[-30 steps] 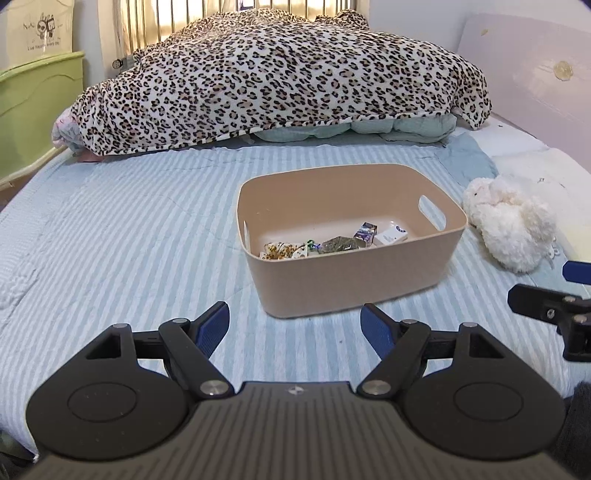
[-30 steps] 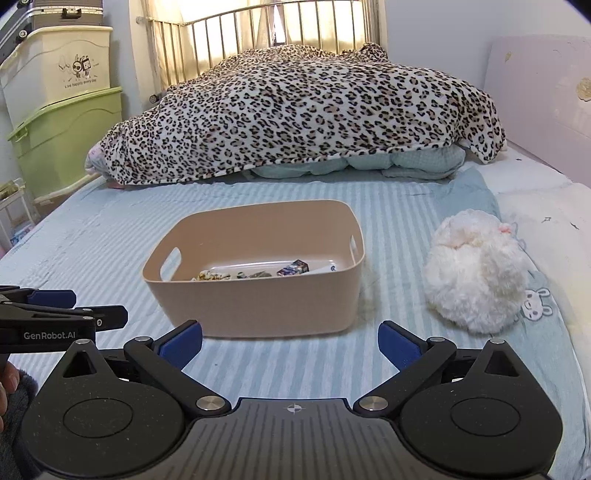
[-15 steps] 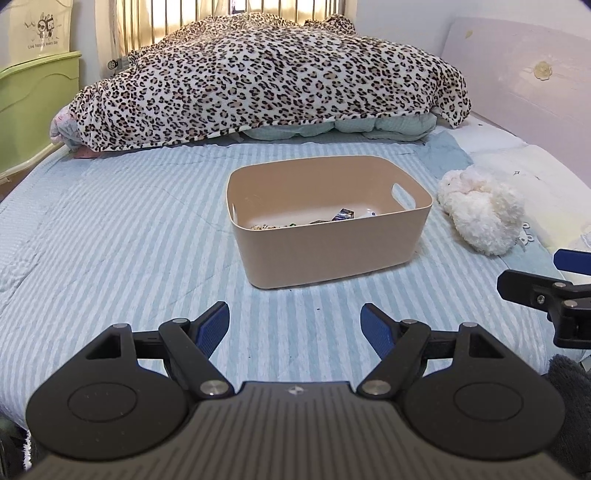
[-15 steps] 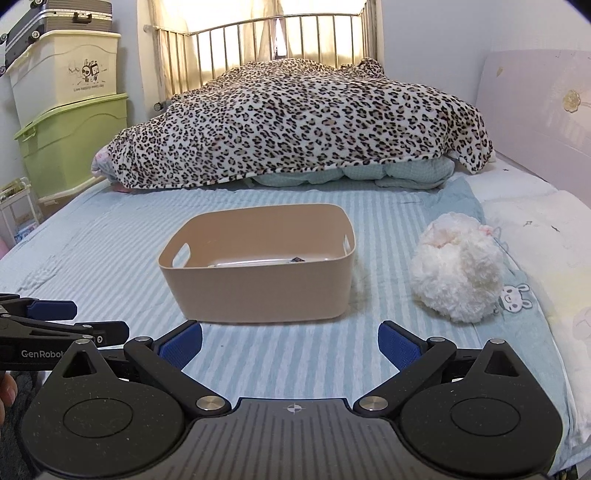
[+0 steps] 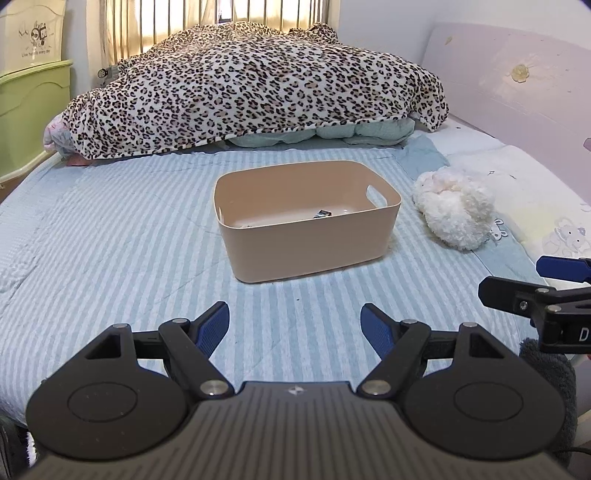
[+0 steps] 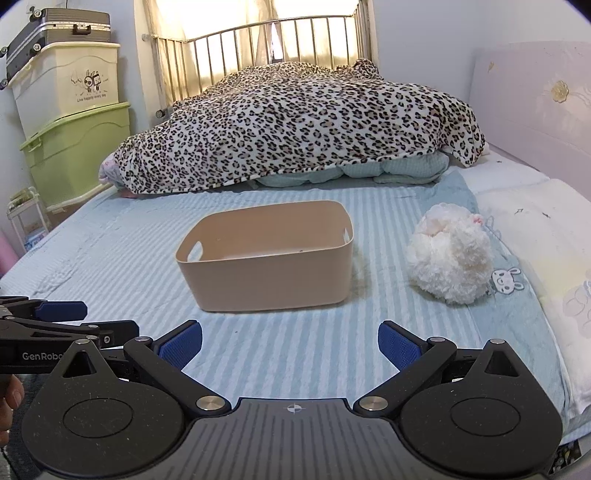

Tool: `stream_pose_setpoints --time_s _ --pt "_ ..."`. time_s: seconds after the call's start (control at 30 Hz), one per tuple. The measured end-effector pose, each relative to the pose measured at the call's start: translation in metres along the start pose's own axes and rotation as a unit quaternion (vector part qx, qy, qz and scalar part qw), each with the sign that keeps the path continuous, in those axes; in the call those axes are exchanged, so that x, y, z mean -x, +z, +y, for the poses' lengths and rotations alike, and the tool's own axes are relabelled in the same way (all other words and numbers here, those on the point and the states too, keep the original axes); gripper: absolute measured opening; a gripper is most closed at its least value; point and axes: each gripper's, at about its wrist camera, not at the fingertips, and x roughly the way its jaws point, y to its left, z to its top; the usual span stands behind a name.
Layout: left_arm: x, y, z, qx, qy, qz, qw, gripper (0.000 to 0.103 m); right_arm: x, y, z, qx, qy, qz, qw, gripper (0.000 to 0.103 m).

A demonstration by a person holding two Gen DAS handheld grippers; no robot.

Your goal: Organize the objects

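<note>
both grippers, left (image 5: 294, 319) and right (image 6: 290, 341), spread apart above striped bedsheet (image 5: 110, 258); leopard blanket (image 6: 295, 129) behind.

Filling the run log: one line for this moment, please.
left gripper open, empty | right gripper open, empty | bin on bed | plush outside bin

A bin (image 5: 306, 236) stands on the bed (image 5: 110, 258), about midway across it. A few small items (image 5: 322, 213) lie inside on its floor. To the bin's right, apart from it, a plush toy (image 5: 454, 210) rests on the bed. Behind both, a blanket (image 5: 251, 85) is heaped across the far end, over bedding (image 5: 362, 131). Left of the bed, storage boxes (image 6: 70, 122) are stacked with a suitcase (image 6: 55, 31) on top. A headboard (image 6: 535, 110) stands along the bed's right side.
</note>
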Motion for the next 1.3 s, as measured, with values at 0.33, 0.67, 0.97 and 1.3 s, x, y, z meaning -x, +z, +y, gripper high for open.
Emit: stream_pose_setpoints --time_s 0.33,0.67,0.97,1.3 --pt "0.02 -0.01 0.003 0.01 0.001 0.0 1.0 0.079 0.012 -0.009 0.005 0.0 -0.005 0.009 1.0 0.103" --pt "0.025 -0.016 0.003 0.012 0.0 0.011 0.9999 0.079 0.019 -0.013 0.002 -0.003 -0.007 0.014 1.0 0.103" --pt "0.025 -0.017 0.001 0.013 -0.001 0.015 0.9998 0.079 0.021 -0.013 0.001 -0.003 -0.009 0.014 1.0 0.103" --pt "0.022 -0.015 -0.001 0.008 -0.003 0.016 0.9998 0.082 0.018 -0.014 0.0 -0.006 -0.008 0.017 1.0 0.103"
